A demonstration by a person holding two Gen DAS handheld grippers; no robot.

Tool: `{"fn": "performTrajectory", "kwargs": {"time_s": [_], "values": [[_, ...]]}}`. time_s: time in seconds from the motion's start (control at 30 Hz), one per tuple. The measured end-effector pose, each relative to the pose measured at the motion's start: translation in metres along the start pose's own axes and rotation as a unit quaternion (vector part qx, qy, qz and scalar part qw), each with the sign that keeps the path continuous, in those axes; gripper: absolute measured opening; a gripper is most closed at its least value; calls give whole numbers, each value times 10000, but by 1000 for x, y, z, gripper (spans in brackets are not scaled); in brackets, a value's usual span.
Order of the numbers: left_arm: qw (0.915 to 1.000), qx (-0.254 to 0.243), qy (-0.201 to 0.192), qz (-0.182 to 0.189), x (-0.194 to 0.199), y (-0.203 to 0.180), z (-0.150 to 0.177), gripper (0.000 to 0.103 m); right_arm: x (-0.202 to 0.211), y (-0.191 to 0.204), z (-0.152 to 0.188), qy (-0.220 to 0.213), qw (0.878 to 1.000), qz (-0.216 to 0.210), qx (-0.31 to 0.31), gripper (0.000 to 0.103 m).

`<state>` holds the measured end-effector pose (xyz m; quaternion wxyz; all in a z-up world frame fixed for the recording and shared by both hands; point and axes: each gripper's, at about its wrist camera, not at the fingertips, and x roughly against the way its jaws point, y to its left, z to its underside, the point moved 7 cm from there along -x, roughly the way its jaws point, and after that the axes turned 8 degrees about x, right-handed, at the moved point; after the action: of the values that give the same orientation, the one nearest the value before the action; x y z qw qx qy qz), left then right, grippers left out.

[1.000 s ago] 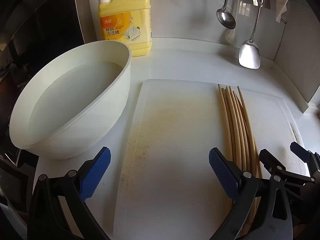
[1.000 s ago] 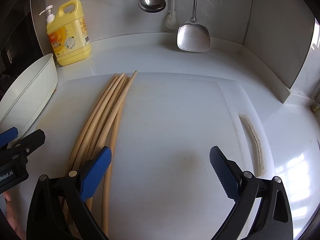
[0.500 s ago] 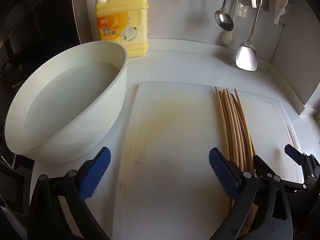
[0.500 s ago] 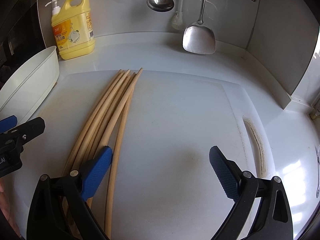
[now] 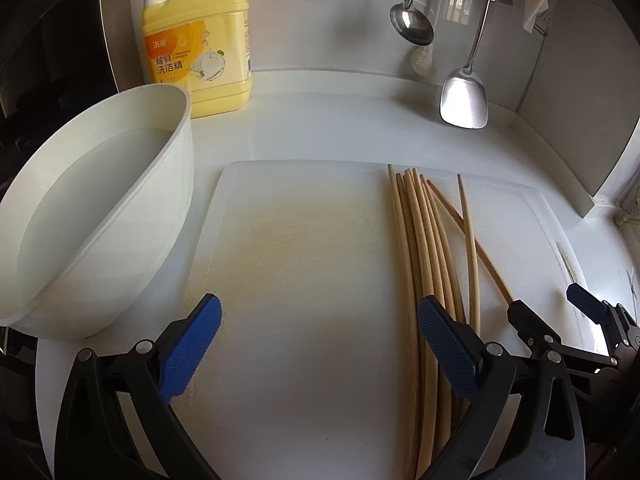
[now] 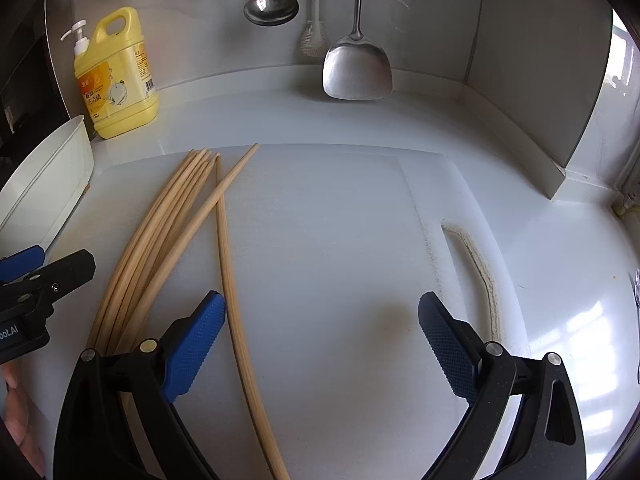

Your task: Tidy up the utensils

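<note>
Both tools spread, holding nothing; right tool point(image 6: 322, 344) over chopsticks point(image 6: 160, 240), perhaps touching one; left tool point(image 5: 320, 348) alongside.

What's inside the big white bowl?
The white bowl holds what looks like clear water, partway up its wall. Nothing shows floating in it. Its near wall hides the closest part of the bottom, so something could sit there unseen.

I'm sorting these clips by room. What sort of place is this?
Most likely a home kitchen counter: a yellow dish soap bottle by the wall, a ladle and spatula hanging above, and chopsticks on a cutting board.
</note>
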<state>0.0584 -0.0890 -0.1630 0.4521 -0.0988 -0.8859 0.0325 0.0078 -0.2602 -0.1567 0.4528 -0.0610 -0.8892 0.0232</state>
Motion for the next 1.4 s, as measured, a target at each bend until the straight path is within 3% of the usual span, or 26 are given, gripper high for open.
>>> {"fn": "performTrajectory", "kwargs": {"time_s": [0.17,0.4,1.03,1.4], "values": [[9999,-86,30,143,-6,-13,-1,97,0,-10,1,5,10000,14,-70,93],[9995,-281,114,74,-19,-24,7,98,1,-15,3,11,9999,-13,-146,93],[9998,158,-84,-66,-17,14,2,97,2,-19,0,26,9999,59,-158,93],[9990,338,-256,109,-5,22,-3,97,5,-15,-4,-56,9999,-38,-131,93]]}}
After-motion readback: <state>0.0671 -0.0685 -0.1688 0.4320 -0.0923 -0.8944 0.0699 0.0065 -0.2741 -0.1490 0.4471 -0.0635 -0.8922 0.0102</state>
